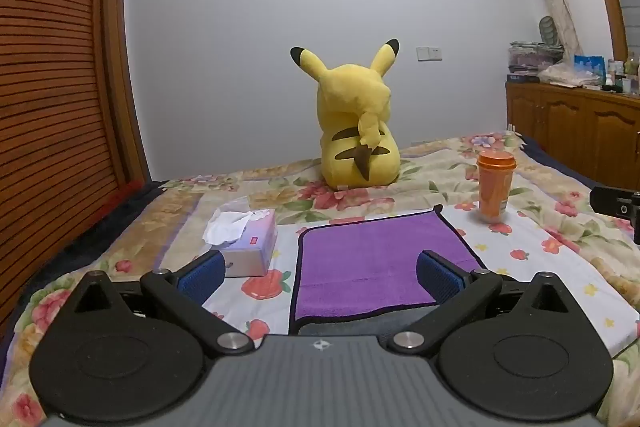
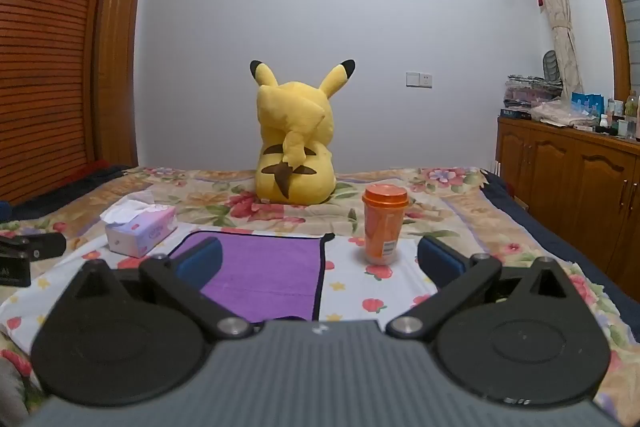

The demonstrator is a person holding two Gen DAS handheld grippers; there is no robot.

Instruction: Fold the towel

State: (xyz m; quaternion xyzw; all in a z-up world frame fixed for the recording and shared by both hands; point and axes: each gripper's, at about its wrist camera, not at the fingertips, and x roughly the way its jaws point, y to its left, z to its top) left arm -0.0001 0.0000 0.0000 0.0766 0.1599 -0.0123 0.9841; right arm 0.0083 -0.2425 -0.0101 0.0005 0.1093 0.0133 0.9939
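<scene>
Left wrist view: the left gripper (image 1: pixel 320 277), fingers spread wide and empty, hovers over a purple towel (image 1: pixel 372 259) lying flat on the flowered bed (image 1: pixel 540 267), between a tissue box (image 1: pixel 250 245) and an orange cup (image 1: pixel 495 187).

Right wrist view: the right gripper (image 2: pixel 320 263), also wide and empty, faces the towel's (image 2: pixel 264 269) right edge. The towel looks soft, light and limp; its dark-trimmed near corners seem the best places to pinch.

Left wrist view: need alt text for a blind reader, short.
A purple towel lies flat on a floral bedspread, straight ahead of the open, empty left gripper. A tissue box sits to the towel's left, an orange lidded cup to its right, and a yellow Pikachu plush sits behind, facing the wall.
</scene>
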